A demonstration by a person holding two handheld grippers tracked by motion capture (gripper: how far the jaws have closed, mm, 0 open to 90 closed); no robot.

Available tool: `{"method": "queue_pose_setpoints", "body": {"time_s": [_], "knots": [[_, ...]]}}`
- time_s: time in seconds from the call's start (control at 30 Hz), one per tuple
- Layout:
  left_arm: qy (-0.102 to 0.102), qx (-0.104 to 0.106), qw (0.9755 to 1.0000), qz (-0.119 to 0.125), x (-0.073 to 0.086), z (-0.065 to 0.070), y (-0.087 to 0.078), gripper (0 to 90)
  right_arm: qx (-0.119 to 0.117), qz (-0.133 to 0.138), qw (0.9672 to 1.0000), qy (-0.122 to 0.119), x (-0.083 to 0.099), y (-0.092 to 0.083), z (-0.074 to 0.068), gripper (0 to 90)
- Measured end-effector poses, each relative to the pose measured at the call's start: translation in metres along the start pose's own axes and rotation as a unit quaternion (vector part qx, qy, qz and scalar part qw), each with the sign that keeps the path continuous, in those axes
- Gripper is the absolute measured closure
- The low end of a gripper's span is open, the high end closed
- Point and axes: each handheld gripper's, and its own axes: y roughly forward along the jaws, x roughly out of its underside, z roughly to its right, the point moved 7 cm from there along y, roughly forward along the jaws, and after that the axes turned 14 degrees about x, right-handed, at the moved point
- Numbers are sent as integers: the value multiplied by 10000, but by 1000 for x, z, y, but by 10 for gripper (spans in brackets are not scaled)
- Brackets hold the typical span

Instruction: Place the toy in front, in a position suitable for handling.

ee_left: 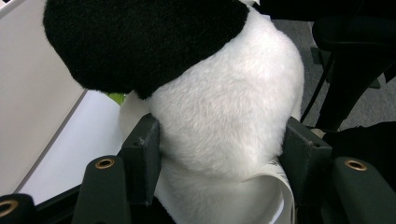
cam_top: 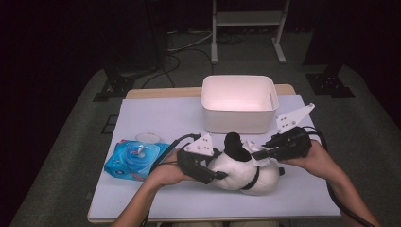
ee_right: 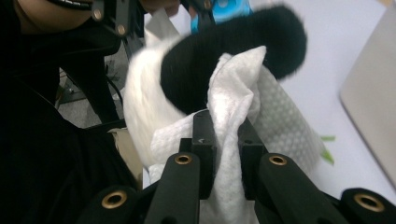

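Fingers of the left gripper (ee_left: 219, 154) clamp the white body of the panda plush (cam_top: 246, 171) lying on the worktop (cam_top: 156, 118), while the right gripper (ee_right: 223, 140) pinches a wet wipe (ee_right: 233, 93) against it.

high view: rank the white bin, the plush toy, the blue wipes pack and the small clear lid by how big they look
1. white bin, largest
2. plush toy, partly covered by both grippers, so it is probably a bit bigger than it looks
3. blue wipes pack
4. small clear lid, smallest
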Motion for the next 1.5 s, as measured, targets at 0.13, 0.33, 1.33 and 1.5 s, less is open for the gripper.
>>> {"method": "queue_pose_setpoints", "body": {"time_s": [0.13,0.33,1.33,1.5], "knots": [[10,6,10000,-6,-1,-1,0,385,19,-168,9997,148,17,3,3,817],[41,11,10000,-8,-7,1,2,385,56,-150,9999,64,9,-3,3,817],[114,-65,9999,-89,-31,-2,-3,404,239,30,9995,-217,-19,-22,2,816],[122,-42,9998,-166,-36,-2,4,392,261,-11,9984,-505,-38,-20,-7,815]]}}
